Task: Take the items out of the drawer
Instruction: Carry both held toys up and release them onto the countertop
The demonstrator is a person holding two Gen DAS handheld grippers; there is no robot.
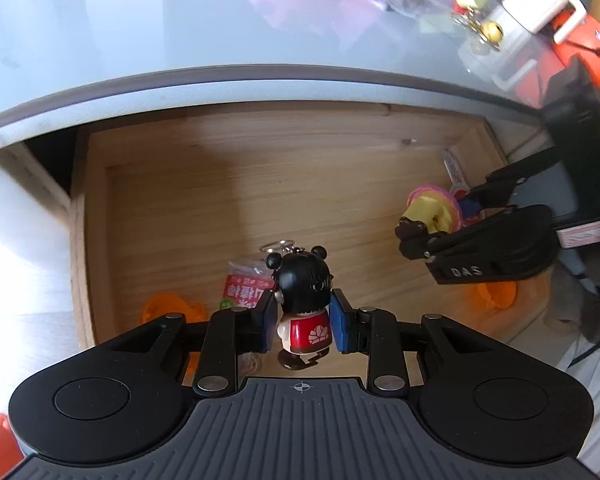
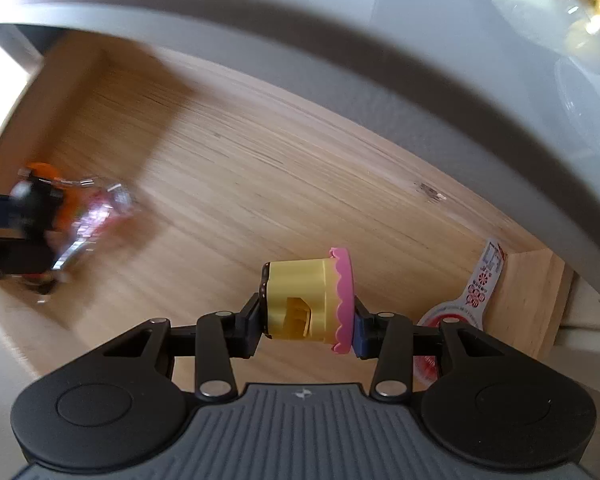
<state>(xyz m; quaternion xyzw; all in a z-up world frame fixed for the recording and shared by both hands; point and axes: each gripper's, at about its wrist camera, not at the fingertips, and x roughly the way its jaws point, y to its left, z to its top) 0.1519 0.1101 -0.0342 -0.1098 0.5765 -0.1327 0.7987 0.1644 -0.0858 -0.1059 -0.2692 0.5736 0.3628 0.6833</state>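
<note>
Left tool clamped on figurine keychain; right tool clamped on cake toy, both inside drawer.

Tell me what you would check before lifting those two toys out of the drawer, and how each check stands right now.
1. Left gripper pads against the doll keychain: ok, both blue pads touch its sides.
2. Right gripper on the toy cake: ok, pads press both ends.
3. Cake held firmly enough: cannot tell.
4. Keychain ring free of the red snack packet: cannot tell, they overlap.
5. Tabletop edge above the drawer clear of both lift paths: cannot tell.
6. Grippers apart from each other: ok.
</note>
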